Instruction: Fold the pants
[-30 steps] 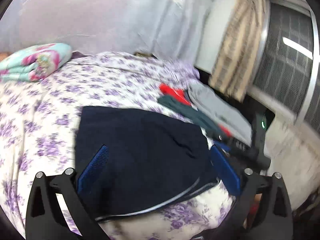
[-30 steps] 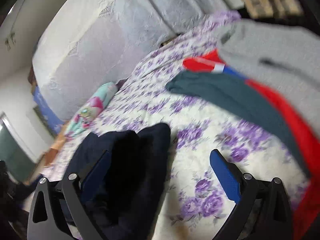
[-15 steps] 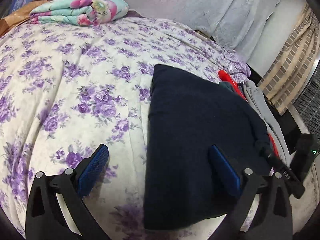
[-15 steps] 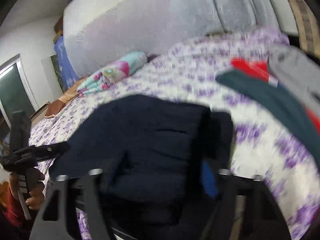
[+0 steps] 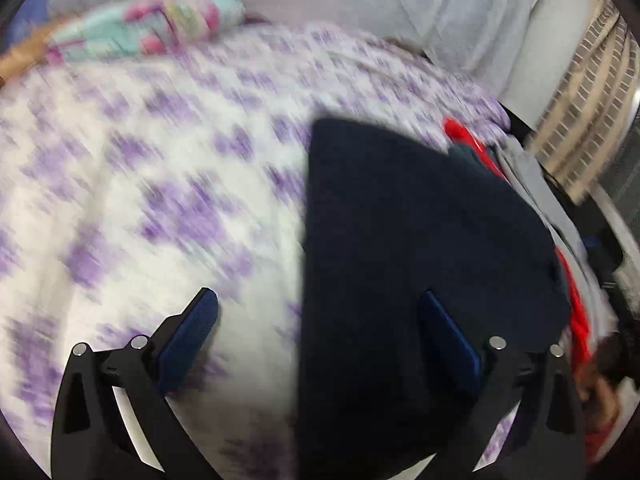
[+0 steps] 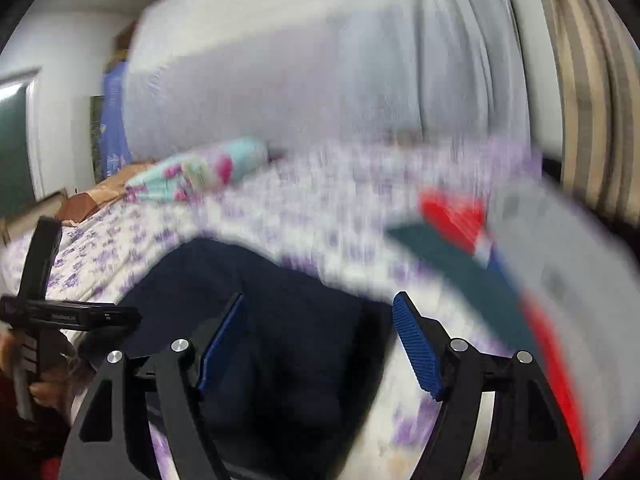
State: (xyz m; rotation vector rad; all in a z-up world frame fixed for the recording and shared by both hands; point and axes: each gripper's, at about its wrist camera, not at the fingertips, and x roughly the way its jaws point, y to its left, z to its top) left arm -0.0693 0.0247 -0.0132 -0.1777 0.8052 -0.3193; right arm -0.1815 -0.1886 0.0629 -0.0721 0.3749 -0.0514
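Observation:
Dark navy pants (image 5: 420, 248) lie folded into a compact rectangle on the purple-flowered bedsheet (image 5: 140, 200). My left gripper (image 5: 320, 336) is open and empty above their near left edge, its right finger over the cloth. In the right wrist view the pants (image 6: 272, 300) lie low and left. My right gripper (image 6: 320, 344) is open and empty over their right end. The left hand-held gripper shows in the right wrist view (image 6: 44, 312). Both views are motion-blurred.
A pile of red, teal and grey clothes (image 6: 520, 264) lies to the right of the pants, also in the left wrist view (image 5: 520, 176). A folded floral blanket (image 5: 148, 28) sits at the bed's far end. A curtain (image 5: 588, 112) hangs at right.
My right gripper has let go of the pants and opened, pulling back toward the right. My left gripper stays open and has shifted slightly over the folded pants.

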